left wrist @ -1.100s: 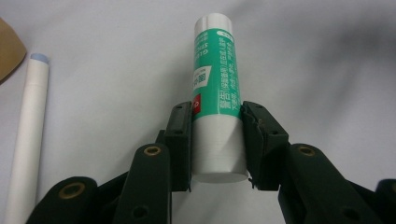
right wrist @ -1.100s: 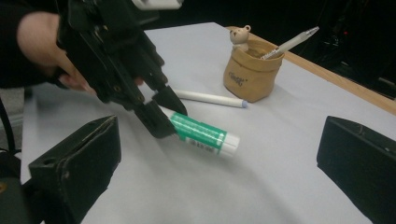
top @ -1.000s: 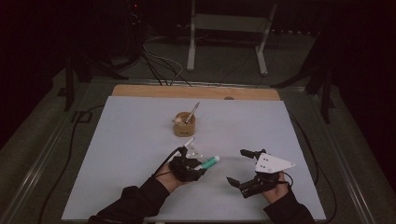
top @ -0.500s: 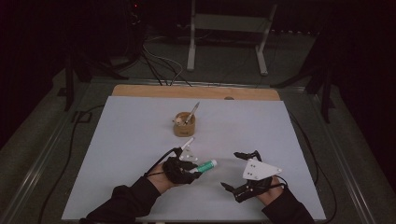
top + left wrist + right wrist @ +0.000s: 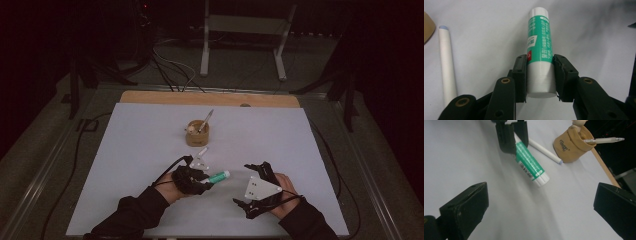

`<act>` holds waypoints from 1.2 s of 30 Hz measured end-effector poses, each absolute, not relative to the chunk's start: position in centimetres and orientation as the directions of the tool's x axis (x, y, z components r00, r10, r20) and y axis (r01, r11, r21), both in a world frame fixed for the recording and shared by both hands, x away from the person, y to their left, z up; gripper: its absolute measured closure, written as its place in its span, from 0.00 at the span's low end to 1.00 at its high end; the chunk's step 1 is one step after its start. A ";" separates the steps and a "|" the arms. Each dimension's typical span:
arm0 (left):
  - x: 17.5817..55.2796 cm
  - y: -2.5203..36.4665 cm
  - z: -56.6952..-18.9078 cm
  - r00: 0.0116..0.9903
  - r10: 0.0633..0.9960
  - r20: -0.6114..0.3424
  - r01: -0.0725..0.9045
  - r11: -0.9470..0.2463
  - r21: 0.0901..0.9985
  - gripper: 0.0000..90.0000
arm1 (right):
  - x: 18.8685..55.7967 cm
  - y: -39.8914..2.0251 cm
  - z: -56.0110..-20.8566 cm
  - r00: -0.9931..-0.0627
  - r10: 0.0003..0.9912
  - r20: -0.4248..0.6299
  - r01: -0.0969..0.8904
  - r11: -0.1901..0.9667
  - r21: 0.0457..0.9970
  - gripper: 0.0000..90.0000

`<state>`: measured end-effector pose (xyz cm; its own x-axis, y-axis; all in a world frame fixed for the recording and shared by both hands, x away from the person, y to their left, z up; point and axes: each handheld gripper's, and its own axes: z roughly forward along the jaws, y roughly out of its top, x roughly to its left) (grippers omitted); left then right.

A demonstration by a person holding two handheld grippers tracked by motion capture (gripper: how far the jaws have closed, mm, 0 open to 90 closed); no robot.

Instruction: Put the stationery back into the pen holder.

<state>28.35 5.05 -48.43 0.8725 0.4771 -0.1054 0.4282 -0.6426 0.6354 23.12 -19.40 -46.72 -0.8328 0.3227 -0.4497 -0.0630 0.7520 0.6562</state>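
A green-and-white glue stick (image 5: 539,37) lies level just over the white table sheet (image 5: 140,150), its white cap end pointing away from my left gripper (image 5: 540,62). That gripper is shut on the stick's white base end, both pads pressing its sides. In the high view the glue stick (image 5: 219,176) points right toward my right gripper (image 5: 247,186). The right gripper (image 5: 540,207) stands wide open, nothing between its jaws, a short way from the glue stick (image 5: 530,163) and the left gripper (image 5: 511,135).
A brown pen holder (image 5: 197,135) with a pen (image 5: 205,121) in it stands mid-table, beyond the hands. A white pen (image 5: 544,151) lies flat between the holder and the glue stick. A wooden board (image 5: 210,97) edges the far side; cables run off the left.
My right gripper has moved left across the table, closer to the glue stick's cap end. The left gripper keeps its hold and has barely shifted.
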 end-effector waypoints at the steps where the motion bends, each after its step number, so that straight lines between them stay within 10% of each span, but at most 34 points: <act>1: 28.4 5.0 -48.4 0.873 0.477 -0.100 0.426 -0.646 0.634 0.74 | 23.1 -19.2 -46.7 -0.827 0.315 -0.466 -0.069 0.765 0.640 0.00; 26: 28.7 2.7 -47.6 0.876 0.470 -0.110 0.431 -0.656 0.620 0.74 | 21.0 -15.1 -49.5 -0.593 -0.001 -0.805 -0.327 0.914 0.239 0.57; 36: 28.6 1.9 -47.5 0.882 0.455 -0.120 0.426 -0.665 0.613 0.74 | 21.1 -13.9 -51.1 -0.487 -0.130 -0.864 -0.354 0.934 0.059 0.63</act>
<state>28.57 1.88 -47.45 0.8824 0.4549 -0.1202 0.4264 -0.6652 0.6130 21.10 -13.94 -51.14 -0.4871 -0.1298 -0.8636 -0.3536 0.9335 0.0591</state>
